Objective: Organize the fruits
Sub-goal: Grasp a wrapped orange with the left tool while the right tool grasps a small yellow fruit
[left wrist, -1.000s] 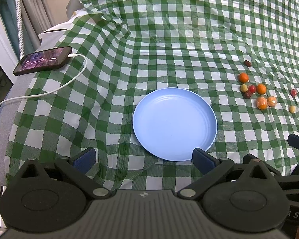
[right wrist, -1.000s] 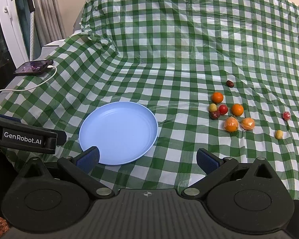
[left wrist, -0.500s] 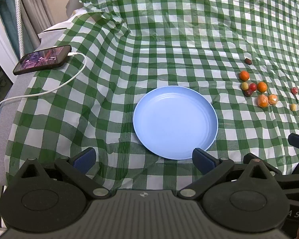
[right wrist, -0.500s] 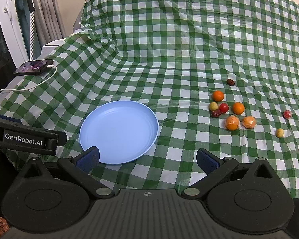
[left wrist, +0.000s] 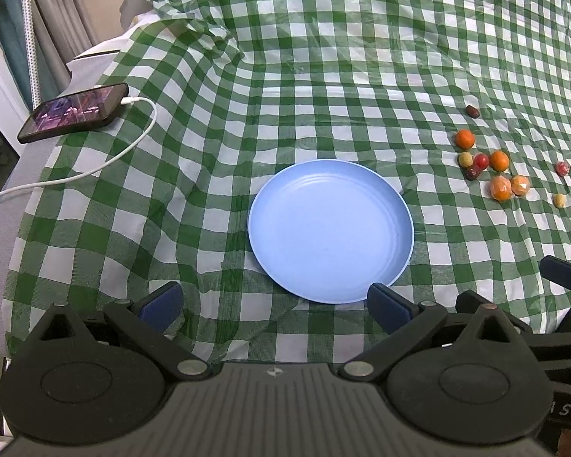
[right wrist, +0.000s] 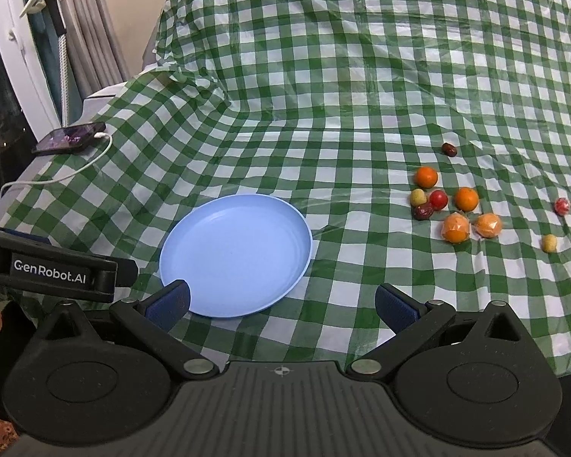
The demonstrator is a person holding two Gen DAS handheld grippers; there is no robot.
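Observation:
An empty light-blue plate (left wrist: 331, 228) lies on the green checked cloth; it also shows in the right wrist view (right wrist: 236, 251). A cluster of small fruits lies to its right: oranges (right wrist: 466, 198), wrapped oranges (right wrist: 456, 228), a red tomato (right wrist: 438, 199), yellow ones (right wrist: 549, 243) and a dark date (right wrist: 449, 149). The cluster also shows in the left wrist view (left wrist: 499, 160). My left gripper (left wrist: 274, 306) is open and empty at the plate's near edge. My right gripper (right wrist: 281, 304) is open and empty, near the plate's right front, well short of the fruits.
A phone (left wrist: 74, 112) with a white charging cable (left wrist: 106, 162) lies at the far left on the cloth's edge. The cloth rises in a fold at the back (right wrist: 361, 38). Curtains and a white frame (right wrist: 26, 57) stand at the left.
Both grippers have shifted very slightly; the plate and fruits sit a little higher in both views. Nothing was grasped or moved.

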